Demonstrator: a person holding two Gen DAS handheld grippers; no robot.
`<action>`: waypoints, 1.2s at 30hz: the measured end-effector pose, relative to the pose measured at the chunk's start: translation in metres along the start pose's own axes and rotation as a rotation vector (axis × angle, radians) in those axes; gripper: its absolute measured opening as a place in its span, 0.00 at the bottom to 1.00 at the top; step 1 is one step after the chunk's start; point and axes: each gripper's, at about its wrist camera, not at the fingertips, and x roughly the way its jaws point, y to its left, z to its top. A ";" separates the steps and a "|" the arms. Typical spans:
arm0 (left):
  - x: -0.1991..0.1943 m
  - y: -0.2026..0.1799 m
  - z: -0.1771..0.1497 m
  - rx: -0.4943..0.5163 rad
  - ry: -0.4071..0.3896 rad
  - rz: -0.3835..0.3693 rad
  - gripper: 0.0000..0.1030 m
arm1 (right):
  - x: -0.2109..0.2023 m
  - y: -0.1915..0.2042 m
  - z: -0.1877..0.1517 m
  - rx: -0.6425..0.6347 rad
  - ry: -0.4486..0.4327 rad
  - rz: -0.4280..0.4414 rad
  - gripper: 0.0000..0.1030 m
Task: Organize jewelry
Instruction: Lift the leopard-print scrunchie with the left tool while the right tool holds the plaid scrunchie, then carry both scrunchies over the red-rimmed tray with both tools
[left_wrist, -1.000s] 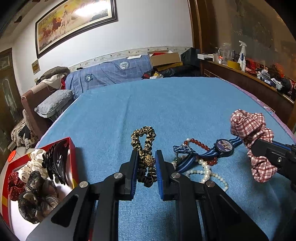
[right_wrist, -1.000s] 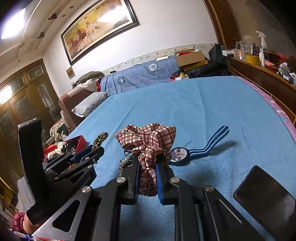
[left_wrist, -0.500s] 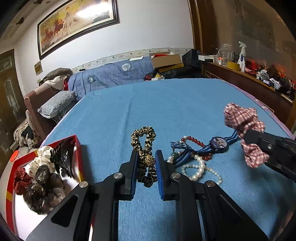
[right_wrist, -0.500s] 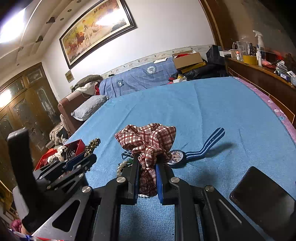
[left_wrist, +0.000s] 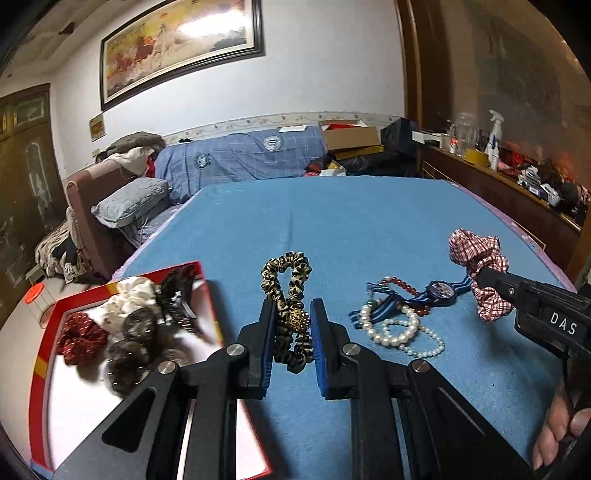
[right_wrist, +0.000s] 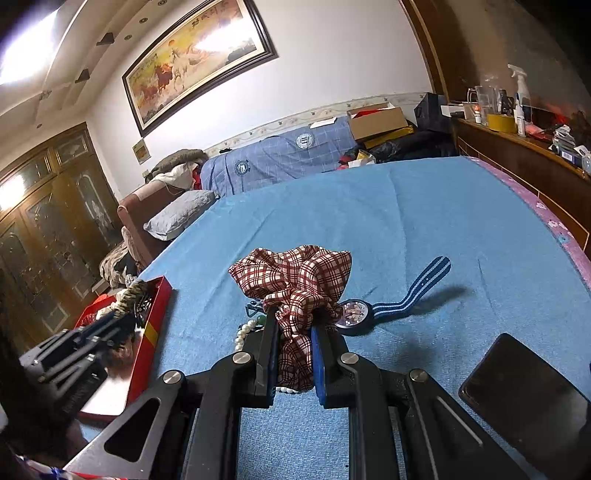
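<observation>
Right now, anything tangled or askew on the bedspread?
Yes: the blue-striped fabric-strap watch lies tangled with the white pearl strand and red bead bracelet, one strap end curling up off the blue bedspread.

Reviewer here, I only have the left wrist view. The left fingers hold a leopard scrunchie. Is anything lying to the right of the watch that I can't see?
Observer: Yes, a dark phone lies on the blue blanket, nearer the camera than the watch.
Operator: How is the plaid scrunchie held?
Observer: It is pinched between the right gripper fingers, bunched above them.
Operator: Where does the watch strap go?
Observer: One striped end curls up off the blanket.
</observation>
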 end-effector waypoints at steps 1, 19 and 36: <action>-0.002 0.003 -0.001 -0.003 0.000 0.007 0.17 | 0.000 0.001 0.000 -0.004 0.000 0.001 0.16; -0.033 0.085 -0.028 -0.113 0.004 0.113 0.17 | 0.005 0.045 -0.017 -0.096 0.051 0.137 0.17; -0.046 0.220 -0.075 -0.360 0.096 0.266 0.17 | 0.041 0.211 -0.043 -0.320 0.248 0.399 0.19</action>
